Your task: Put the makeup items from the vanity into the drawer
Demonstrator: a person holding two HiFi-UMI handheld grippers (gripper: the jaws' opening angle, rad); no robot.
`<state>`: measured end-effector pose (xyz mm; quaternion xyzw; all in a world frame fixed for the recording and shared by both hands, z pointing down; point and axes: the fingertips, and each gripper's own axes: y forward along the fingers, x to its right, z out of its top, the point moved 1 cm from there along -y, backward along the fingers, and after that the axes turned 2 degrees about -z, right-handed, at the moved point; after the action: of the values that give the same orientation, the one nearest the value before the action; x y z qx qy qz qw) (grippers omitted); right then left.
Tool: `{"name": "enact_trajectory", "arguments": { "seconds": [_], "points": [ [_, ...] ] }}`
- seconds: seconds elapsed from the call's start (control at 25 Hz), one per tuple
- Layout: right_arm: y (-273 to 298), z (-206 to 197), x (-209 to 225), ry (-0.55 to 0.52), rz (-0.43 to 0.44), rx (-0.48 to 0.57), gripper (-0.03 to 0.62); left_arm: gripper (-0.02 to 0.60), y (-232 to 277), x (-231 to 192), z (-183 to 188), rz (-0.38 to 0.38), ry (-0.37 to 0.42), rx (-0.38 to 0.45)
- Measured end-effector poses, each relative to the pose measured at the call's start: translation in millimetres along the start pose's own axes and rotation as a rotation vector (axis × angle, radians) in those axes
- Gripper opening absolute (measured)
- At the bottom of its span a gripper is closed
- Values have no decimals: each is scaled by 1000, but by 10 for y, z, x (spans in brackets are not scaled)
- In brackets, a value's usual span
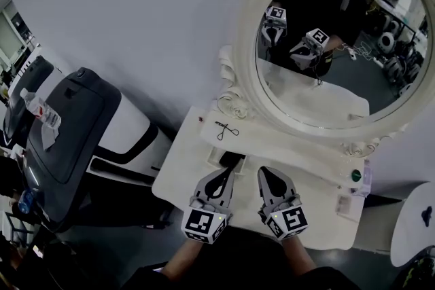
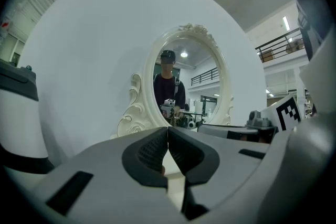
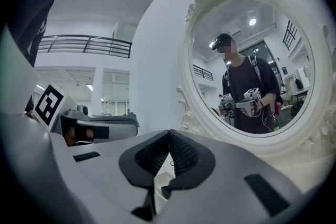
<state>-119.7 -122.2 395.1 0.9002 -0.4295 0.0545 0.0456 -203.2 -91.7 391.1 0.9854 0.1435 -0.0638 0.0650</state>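
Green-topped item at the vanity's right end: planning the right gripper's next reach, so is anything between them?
Nothing visible does. Only bare vanity top lies between the right gripper, fingers shut and empty, and the green-topped item below the mirror.

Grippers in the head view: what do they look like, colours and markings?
The left grey gripper and right grey gripper match: tapered grey shells, black ribbed pads, each backed by a white cube with black square markers.

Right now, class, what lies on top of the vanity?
A black looped item and a green round item; the left gripper and right gripper cover the vanity's middle.
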Motion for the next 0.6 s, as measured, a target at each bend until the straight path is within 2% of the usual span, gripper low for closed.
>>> {"name": "enact_trajectory", "arguments": {
  "seconds": [0.6],
  "points": [
    [-85,-36,-2,-38,24,-28,23,15,49,76,18,-5,13,10]
  ]
}}
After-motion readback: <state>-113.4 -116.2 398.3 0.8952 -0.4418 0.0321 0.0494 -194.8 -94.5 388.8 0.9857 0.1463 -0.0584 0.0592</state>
